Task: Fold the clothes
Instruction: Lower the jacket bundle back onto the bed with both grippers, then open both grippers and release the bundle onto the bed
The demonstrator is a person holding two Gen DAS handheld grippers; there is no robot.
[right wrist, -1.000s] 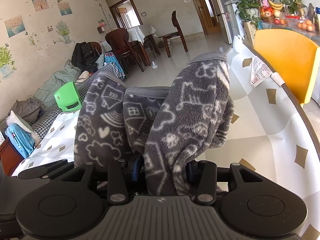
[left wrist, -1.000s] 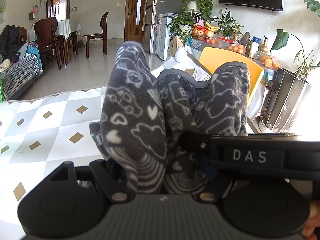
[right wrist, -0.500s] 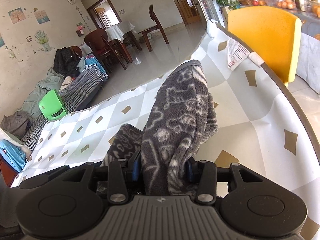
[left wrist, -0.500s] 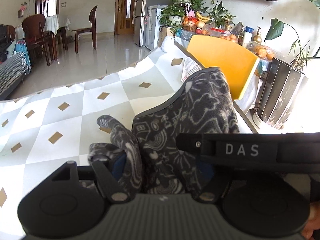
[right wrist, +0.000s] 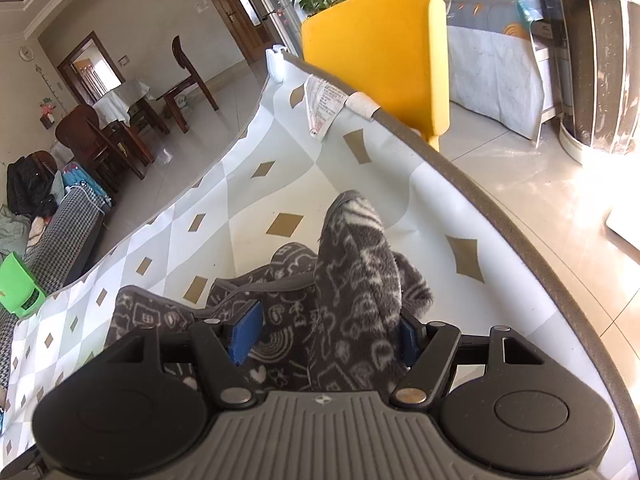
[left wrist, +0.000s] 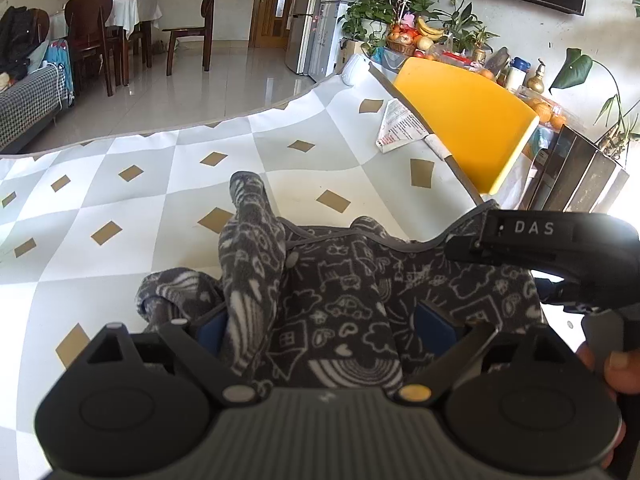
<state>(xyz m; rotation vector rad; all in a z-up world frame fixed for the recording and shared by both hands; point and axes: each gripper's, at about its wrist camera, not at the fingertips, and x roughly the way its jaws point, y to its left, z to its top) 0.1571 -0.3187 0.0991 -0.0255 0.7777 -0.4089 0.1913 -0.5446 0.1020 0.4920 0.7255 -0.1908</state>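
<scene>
Release of the dark grey printed fleece garment [left wrist: 332,300] onto the diamond-patterned counter [left wrist: 160,184].

Both claws, left [left wrist: 320,330] and right [right wrist: 324,334], have just been opening and stand spread, fleece loose between the blue pads [right wrist: 245,332]. Garment bunched at 6 o'clock in both views. Best withdraw straight back, avoiding snagging the upstanding fold. Lower garment layers hidden under the claw bodies; fold edges unverified.

Grey doodle-print fleece garment [left wrist: 340,296] — bunched on tablecloth.

close wrist views (shared garment [left wrist: 332,292])
</scene>
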